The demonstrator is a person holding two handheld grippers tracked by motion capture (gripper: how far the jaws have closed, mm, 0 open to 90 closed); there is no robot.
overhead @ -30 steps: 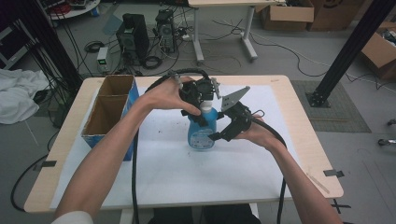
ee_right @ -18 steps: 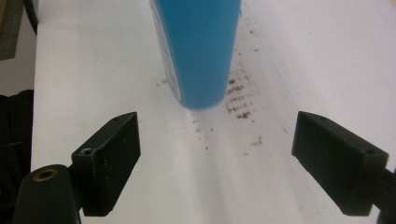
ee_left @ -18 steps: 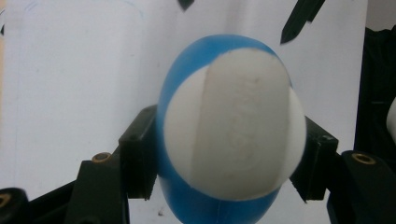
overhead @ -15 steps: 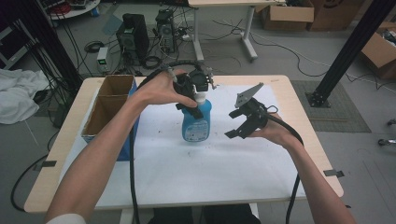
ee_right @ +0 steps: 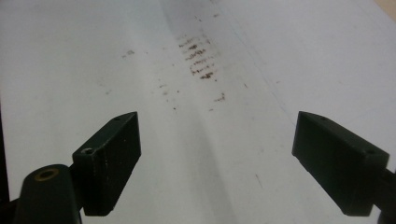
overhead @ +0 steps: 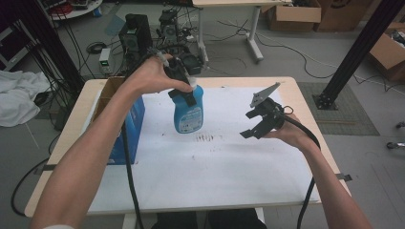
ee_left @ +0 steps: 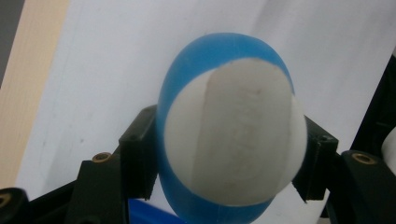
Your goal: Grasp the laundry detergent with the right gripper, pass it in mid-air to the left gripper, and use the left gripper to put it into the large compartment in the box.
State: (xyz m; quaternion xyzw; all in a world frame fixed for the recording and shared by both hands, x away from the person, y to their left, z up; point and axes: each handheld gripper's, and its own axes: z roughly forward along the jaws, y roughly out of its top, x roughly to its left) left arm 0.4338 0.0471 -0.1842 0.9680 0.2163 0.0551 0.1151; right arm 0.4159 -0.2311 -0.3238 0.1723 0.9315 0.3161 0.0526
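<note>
A blue plastic bottle (overhead: pixel 187 113) with a printed label hangs tilted above the white sheet (overhead: pixel 215 176). My left gripper (overhead: pixel 187 93) is shut on the bottle's upper part. In the left gripper view the bottle (ee_left: pixel 224 70) bulges blue and white between the two black pads (ee_left: pixel 137 158), which press on its sides. To the right, my right gripper (overhead: pixel 248 125) hovers over the sheet, apart from the bottle. Its jaws have just been opening and stand wide with nothing between them (ee_right: pixel 217 158). Brown smudges (overhead: pixel 207 138) (ee_right: pixel 198 58) mark the sheet under the bottle.
An open cardboard box with a blue side (overhead: pixel 125 121) stands at the table's left edge. The wooden table's rim (overhead: pixel 313 119) shows around the sheet. Cables trail from both grippers toward the front. Boxes, desks and gear stand on the floor behind.
The left gripper has lifted the bottle off the sheet, up and toward the back left. The right gripper has drawn away from the bottle to the right.
</note>
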